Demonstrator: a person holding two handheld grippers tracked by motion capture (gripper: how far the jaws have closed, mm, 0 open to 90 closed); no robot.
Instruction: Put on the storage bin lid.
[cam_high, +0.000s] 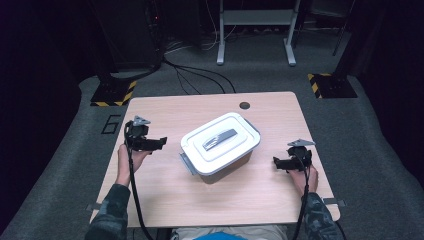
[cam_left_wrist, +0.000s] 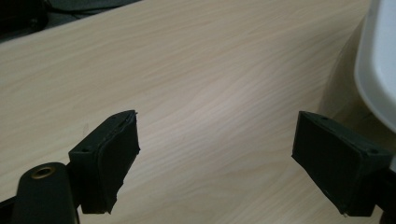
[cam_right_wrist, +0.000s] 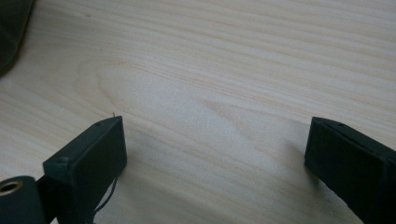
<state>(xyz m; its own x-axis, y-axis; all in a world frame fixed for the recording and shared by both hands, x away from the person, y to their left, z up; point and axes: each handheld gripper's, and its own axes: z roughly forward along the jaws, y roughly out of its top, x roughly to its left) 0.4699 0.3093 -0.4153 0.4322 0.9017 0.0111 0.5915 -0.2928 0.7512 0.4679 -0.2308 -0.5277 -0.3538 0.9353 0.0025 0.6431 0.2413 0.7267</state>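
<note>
**Lidded box between two empty grippers**

A white lidded box (cam_high: 220, 143) sits mid-table (cam_high: 165, 200), grey handle on top. The left gripper (cam_high: 161, 142) hovers near its left side, jaws apart and empty. The right gripper (cam_high: 275, 162) waits farther off, also spread wide, holding nothing.
</note>
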